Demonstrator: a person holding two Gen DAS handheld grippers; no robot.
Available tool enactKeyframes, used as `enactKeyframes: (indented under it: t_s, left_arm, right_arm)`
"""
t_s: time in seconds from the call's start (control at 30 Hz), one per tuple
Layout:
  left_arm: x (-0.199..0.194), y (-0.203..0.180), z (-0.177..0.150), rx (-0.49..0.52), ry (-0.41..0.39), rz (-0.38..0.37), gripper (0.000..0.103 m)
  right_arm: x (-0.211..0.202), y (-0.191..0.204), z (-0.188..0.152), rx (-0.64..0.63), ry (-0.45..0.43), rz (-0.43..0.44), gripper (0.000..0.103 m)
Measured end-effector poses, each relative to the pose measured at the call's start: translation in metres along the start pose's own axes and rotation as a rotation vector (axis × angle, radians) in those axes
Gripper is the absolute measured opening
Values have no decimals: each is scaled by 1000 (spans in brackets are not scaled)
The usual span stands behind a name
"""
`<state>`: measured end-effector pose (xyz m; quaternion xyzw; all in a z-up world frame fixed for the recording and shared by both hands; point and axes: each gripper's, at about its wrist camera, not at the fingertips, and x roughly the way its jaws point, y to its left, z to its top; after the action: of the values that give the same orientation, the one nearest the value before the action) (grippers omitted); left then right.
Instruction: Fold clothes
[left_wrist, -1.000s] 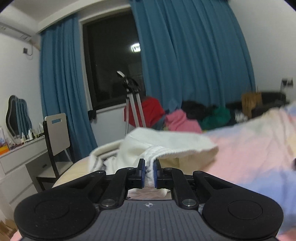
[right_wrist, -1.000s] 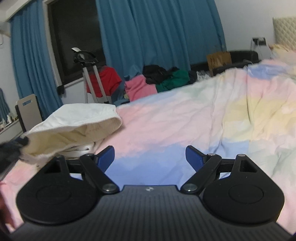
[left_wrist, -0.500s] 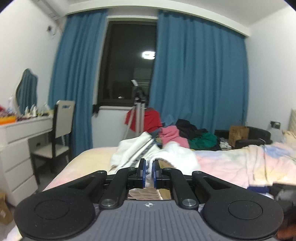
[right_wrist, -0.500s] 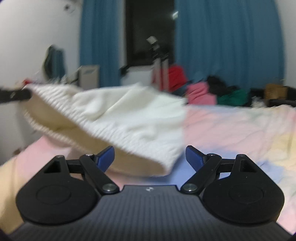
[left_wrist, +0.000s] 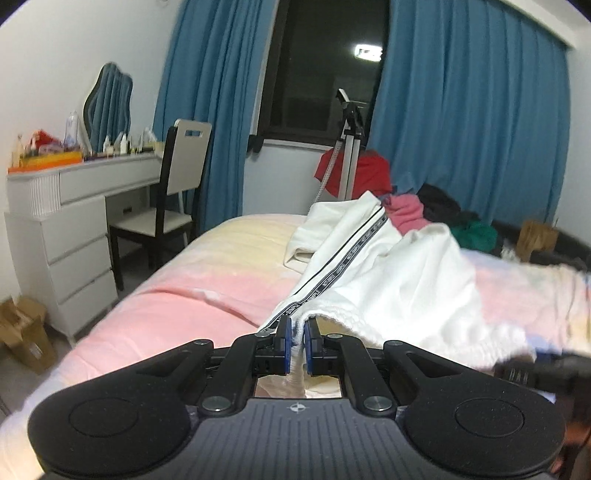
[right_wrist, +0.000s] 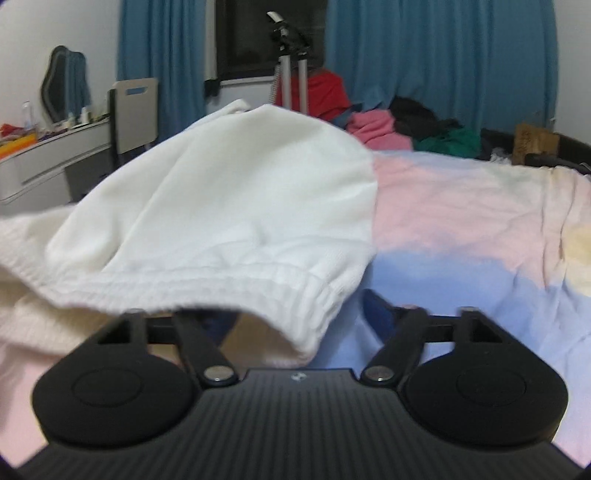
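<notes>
White trousers (left_wrist: 388, 273) with a black-and-white side stripe lie stretched over the pastel bedspread (left_wrist: 207, 280). My left gripper (left_wrist: 297, 334) is shut on the elastic waistband and holds it up. In the right wrist view the same waistband (right_wrist: 221, 236) hangs across my right gripper (right_wrist: 295, 317), whose jaws stand wide open; the left fingertip is hidden under the cloth, and the waistband's right end sits between the fingers.
A white dresser (left_wrist: 62, 221) and a chair (left_wrist: 173, 199) stand left of the bed. A tripod (left_wrist: 349, 147) and a pile of red, pink, black and green clothes (left_wrist: 424, 206) lie by the blue curtains. A cardboard box (left_wrist: 26, 332) sits on the floor.
The left gripper has pulled the waistband up and towards me, which stretches the trousers out. The right gripper has moved in under the waistband's free end, still open.
</notes>
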<state>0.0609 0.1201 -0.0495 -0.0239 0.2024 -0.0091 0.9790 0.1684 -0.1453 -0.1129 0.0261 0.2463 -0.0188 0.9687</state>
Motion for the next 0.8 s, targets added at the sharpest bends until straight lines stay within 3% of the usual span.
enactKeyframes:
  t_s: [0.07,0.23,0.33,0.4,0.5,0.73,0.8]
  left_arm:
    - [5,-5,-4,31,7,6,9]
    - [21,-20,-9,67,51,21,16]
    - [25,-25,-15,102,88,29,27]
    - [27,-29,-18,127,127,14,39]
    - [25,-37,-25,176,171,-5,47]
    - [34,-61,-49,375,264,57,47]
    - [39,-63,-53,409,284,76,54]
  right_arm:
    - [1,2,1,5,-20,-6,43]
    - [-23,6,11,-28,-117,-44,36]
    - [-44,2,24,-38,-194,-75,27]
    - [-60,-2,31,-40,-241,-97,26]
    - [-78,-11,32,-56,-254,-158,25]
    - [-69,-49,1,72,81,-144,25]
    - [-65,-54,-4,101,136,-124,25]
